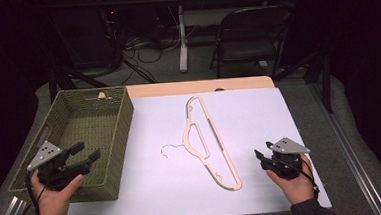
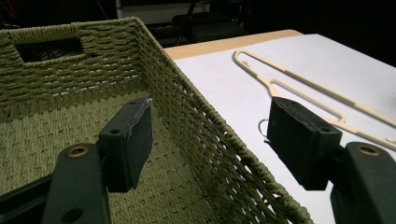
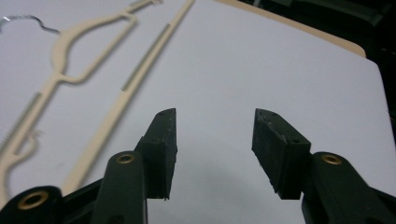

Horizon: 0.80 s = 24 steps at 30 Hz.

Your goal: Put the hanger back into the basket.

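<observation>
On the white worktop [image 1: 259, 113] the hanger [image 1: 208, 141] lies flat between my claws. My left claw [image 1: 83, 154] is spread wide over the green basket [image 1: 122, 121]. My right claw [image 1: 261, 155] is spread too, holding nothing. I think grabbing the hanger comes next.

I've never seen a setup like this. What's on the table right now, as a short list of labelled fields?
surface: white sheet covering most of a wooden table
basket: green woven basket on the table's left side, nothing seen inside it
hanger: cream plastic clothes hanger lying flat mid-sheet, its metal hook pointing toward the basket
left gripper: hand-held over the basket's near end, jaws open, holding nothing
right gripper: hand-held near the sheet's right front, jaws open, holding nothing, apart from the hanger
</observation>
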Available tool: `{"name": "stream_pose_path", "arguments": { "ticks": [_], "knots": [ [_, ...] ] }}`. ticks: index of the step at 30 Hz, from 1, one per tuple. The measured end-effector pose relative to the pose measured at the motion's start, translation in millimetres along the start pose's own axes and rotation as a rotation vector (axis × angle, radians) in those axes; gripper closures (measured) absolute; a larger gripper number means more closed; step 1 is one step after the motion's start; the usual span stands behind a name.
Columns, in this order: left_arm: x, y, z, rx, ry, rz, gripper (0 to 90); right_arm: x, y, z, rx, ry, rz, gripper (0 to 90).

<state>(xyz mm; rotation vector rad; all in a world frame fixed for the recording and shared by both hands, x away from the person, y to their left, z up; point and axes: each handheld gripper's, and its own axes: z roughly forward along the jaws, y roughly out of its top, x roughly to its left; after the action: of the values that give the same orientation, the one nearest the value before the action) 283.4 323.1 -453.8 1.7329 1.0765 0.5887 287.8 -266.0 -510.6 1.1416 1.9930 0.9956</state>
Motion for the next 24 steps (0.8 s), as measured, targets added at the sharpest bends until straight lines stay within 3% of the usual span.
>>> {"name": "stream_pose_path", "arguments": {
  "ticks": [2, 4, 6, 10, 13, 16, 18, 19, 20, 24],
  "knots": [
    [-1.6, 0.0, 0.9, 0.004, 0.0, 0.001, 31.2, -3.8, -6.2, 1.7, 0.021, -0.015, -0.002, 49.2],
    [-2.9, 0.2, 1.5, 0.011, -0.006, -0.003, 31.2, -8.5, -10.7, 3.3, 0.064, -0.025, 0.036, 47.6],
    [-4.8, 0.6, 2.2, 0.013, -0.015, -0.006, 31.2, -12.9, -13.9, 4.9, 0.093, 0.01, 0.088, 51.6],
    [-7.0, 1.5, 3.5, 0.021, -0.026, -0.004, 31.2, -14.8, -11.8, 4.0, 0.107, 0.048, 0.139, 55.3],
    [-7.9, 2.2, 3.2, 0.02, -0.029, -0.008, 31.2, -13.7, -5.1, 3.6, 0.096, 0.025, 0.111, 55.1],
    [-7.6, 3.0, 2.1, 0.02, -0.029, -0.01, 31.1, -13.5, 3.5, 4.2, 0.135, 0.048, 0.133, 53.2],
    [-6.5, 3.5, 0.8, 0.011, -0.032, -0.033, 30.7, -13.2, 9.4, 4.5, 0.116, 0.031, 0.102, 49.7],
    [-6.3, 3.7, 0.6, 0.015, -0.033, -0.039, 29.9, -13.9, 13.9, 2.5, 0.136, 0.039, 0.094, 48.7],
    [-6.2, 3.7, 0.7, 0.018, -0.033, -0.043, 29.3, -13.3, 17.4, 3.5, 0.127, 0.041, 0.111, 47.7],
    [-6.2, 3.3, 1.7, 0.039, -0.022, -0.032, 28.7, -16.1, 35.2, 4.1, 0.118, 0.087, 0.096, 47.2]
  ]
}}
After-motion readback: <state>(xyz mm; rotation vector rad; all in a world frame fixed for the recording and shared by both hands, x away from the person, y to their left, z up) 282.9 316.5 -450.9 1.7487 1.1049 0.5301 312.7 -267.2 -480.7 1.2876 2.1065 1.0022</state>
